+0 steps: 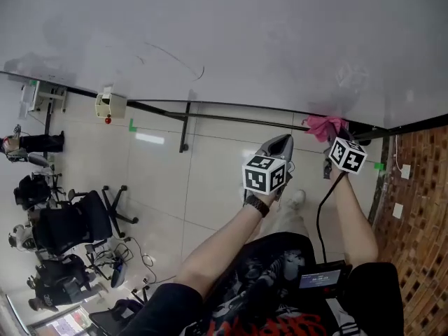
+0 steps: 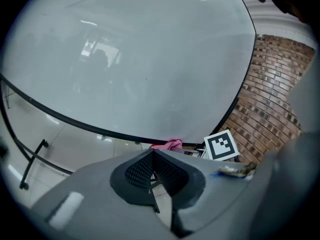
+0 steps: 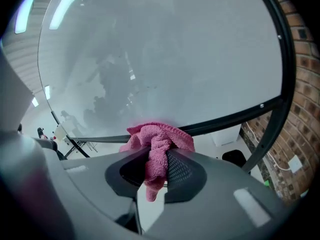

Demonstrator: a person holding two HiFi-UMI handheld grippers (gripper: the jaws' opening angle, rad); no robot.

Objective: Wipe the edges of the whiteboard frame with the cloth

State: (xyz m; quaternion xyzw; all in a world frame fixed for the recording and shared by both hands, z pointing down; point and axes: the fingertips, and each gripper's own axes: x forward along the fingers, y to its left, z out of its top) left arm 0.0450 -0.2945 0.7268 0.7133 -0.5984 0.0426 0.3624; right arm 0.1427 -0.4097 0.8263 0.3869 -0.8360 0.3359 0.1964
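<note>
My right tool [image 3: 156, 156] is clamped on the pink cloth [image 3: 159, 143] — its bunched end sits at the lower edge of the whiteboard frame [image 3: 235, 117], near the right corner. My left tool [image 2: 152, 155] hangs just left of it; its jaws are together, nothing between them.

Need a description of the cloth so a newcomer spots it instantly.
Start at the big whiteboard and follow its black frame along the bottom edge toward the brick wall. Near that corner, a bunched cloth is pinched in the jaws of the right gripper, up at the frame. It is the only pink, fuzzy thing in view.
</note>
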